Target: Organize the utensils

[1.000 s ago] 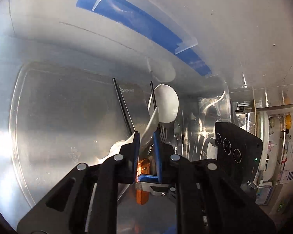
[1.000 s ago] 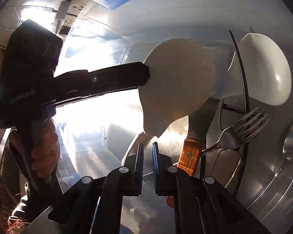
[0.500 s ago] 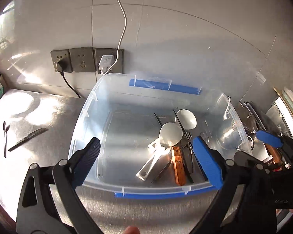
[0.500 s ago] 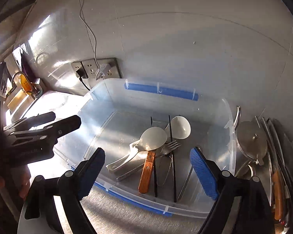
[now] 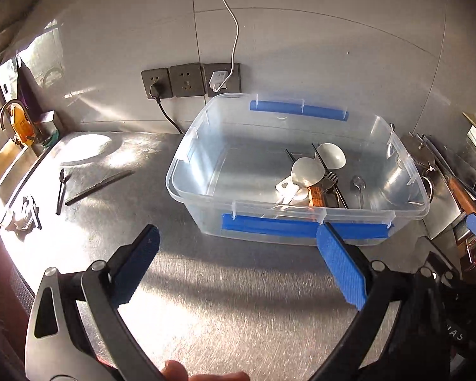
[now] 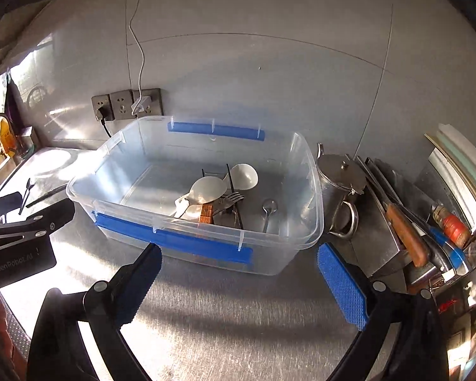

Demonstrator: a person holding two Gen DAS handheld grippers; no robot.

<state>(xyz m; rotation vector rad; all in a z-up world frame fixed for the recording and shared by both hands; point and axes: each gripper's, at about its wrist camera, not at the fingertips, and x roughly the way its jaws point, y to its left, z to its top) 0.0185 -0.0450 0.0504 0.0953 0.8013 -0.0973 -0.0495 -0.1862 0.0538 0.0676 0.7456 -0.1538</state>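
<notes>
Both your jaws are spreading wide with nothing between them, above the steel counter in front of the bin.

Going left to right: a small dark spoon and a long dark knife lie loose on the counter near the sink edge, well apart from the clear plastic bin with blue clips. Your left gripper hangs short of the bin's near wall; your right gripper does the same, just beside it. Inside the bin, toward its right half, two white spoons lie over black chopsticks, an orange-handled tool, a fork and a metal spoon. Right of the bin stands a steel kettle, then a rack with a wooden-handled knife.
</notes>
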